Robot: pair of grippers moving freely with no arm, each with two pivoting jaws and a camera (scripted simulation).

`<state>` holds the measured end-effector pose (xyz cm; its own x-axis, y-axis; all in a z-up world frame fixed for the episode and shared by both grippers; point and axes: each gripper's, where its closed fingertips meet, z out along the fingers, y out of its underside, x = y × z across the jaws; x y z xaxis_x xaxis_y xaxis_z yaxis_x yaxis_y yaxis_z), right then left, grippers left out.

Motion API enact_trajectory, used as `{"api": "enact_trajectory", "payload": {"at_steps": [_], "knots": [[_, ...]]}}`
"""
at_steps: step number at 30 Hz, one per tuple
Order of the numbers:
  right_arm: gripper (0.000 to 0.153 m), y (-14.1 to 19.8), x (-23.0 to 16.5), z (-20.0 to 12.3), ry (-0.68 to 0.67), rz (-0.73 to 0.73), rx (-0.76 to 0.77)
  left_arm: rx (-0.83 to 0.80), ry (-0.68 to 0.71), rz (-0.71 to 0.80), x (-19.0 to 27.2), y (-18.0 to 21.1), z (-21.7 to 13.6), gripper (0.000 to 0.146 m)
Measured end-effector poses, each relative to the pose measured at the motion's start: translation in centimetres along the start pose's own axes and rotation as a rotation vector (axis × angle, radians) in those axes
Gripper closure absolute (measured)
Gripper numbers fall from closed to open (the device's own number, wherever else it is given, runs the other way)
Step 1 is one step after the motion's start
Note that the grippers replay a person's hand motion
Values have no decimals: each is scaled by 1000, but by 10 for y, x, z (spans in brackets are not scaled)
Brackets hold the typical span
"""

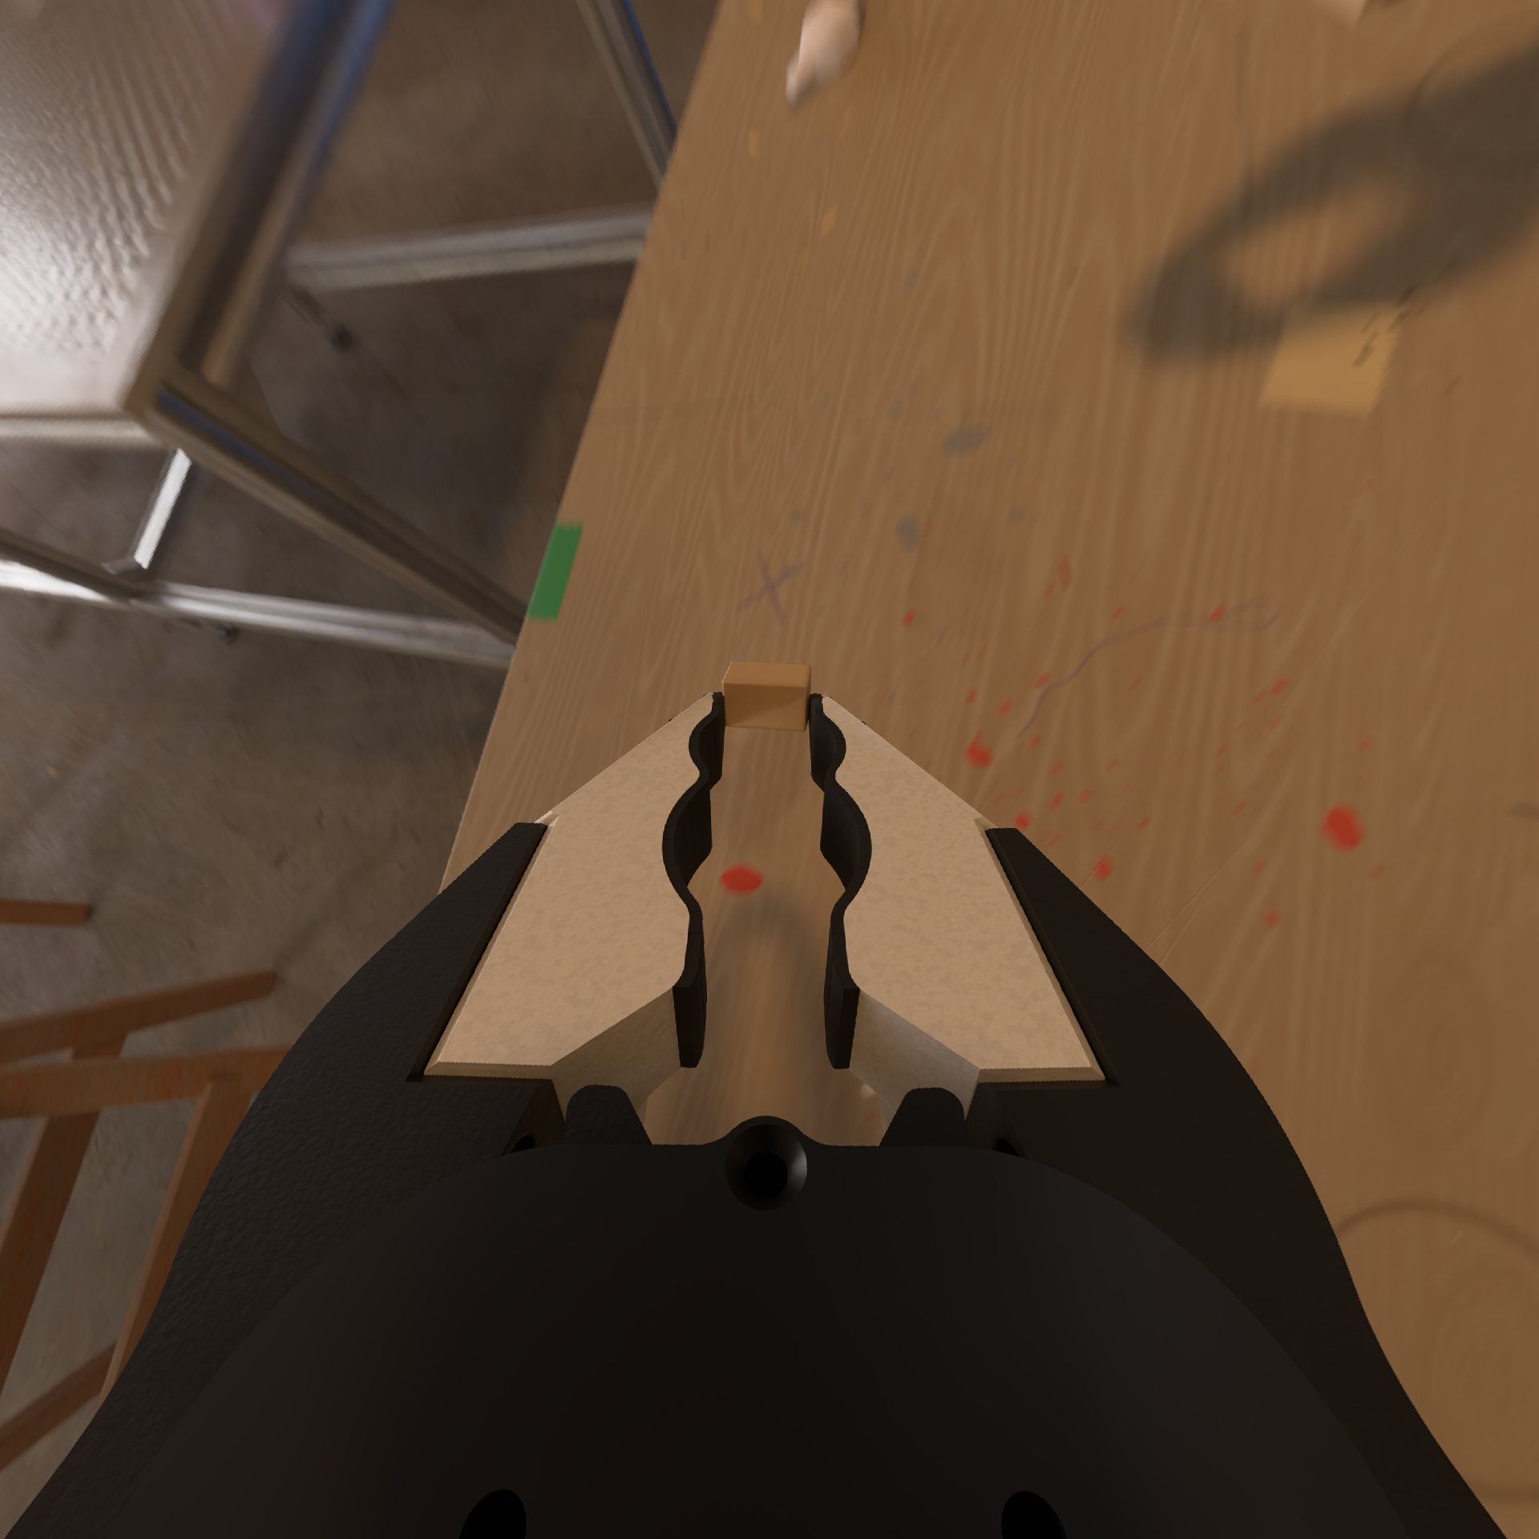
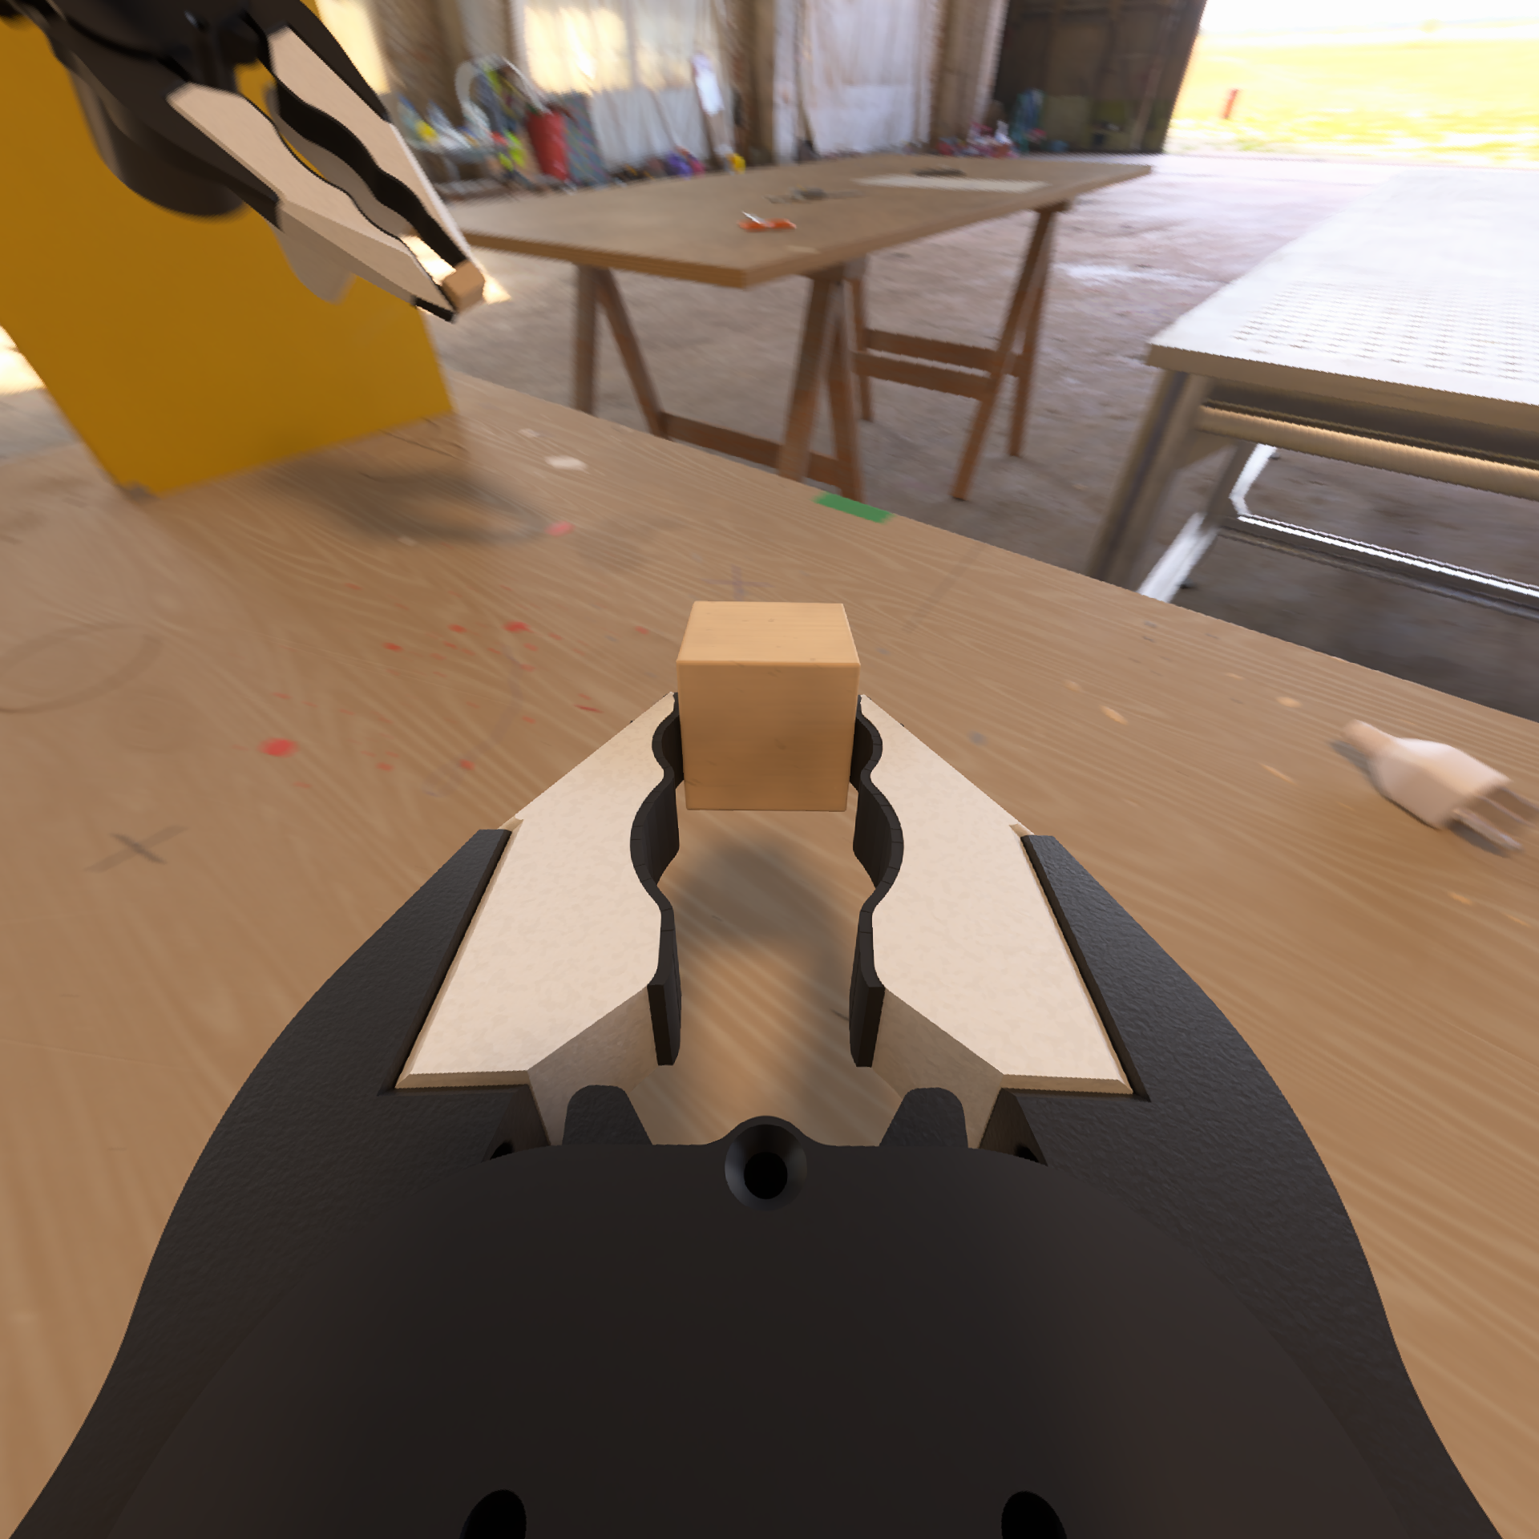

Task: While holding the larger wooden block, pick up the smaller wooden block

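Your left claw (image 1: 766, 706) pinches the small tan wooden cube (image 1: 766, 698) at its tips, lifted clear of the paint-flecked wooden desk (image 1: 1083, 749). At twelve o'clock, your right claw (image 2: 768, 733) clamps the larger pale wooden cube (image 2: 768, 708), raised so both stay held.

You had left gripper (image 1: 764, 708): matt black textured shell, pale speckled finger plates, dark wavy smooth pads. Right gripper (image 2: 768, 754) looked same. Smaller wooden block (image 1: 766, 696) was smooth, matt, tan. Larger wooden block (image 2: 768, 708) showed faint grain, satin finish. Your table (image 2: 333, 833) was grained plywood, matt, spattered with red paint. White fork-like piece (image 2: 1432, 783) seemed smooth plastic. Side frame (image 1: 333, 266) was brushed metal.
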<state>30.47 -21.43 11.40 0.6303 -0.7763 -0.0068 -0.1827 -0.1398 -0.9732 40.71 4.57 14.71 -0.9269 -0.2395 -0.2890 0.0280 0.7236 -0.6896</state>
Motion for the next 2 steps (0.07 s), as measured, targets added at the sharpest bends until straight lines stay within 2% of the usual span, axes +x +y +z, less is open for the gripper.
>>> {"api": "enact_trajectory", "payload": {"at_steps": [2], "knots": [[114,-11,-19,3,-81,34,33,91,-28,9,22,-28,-9,126]]}}
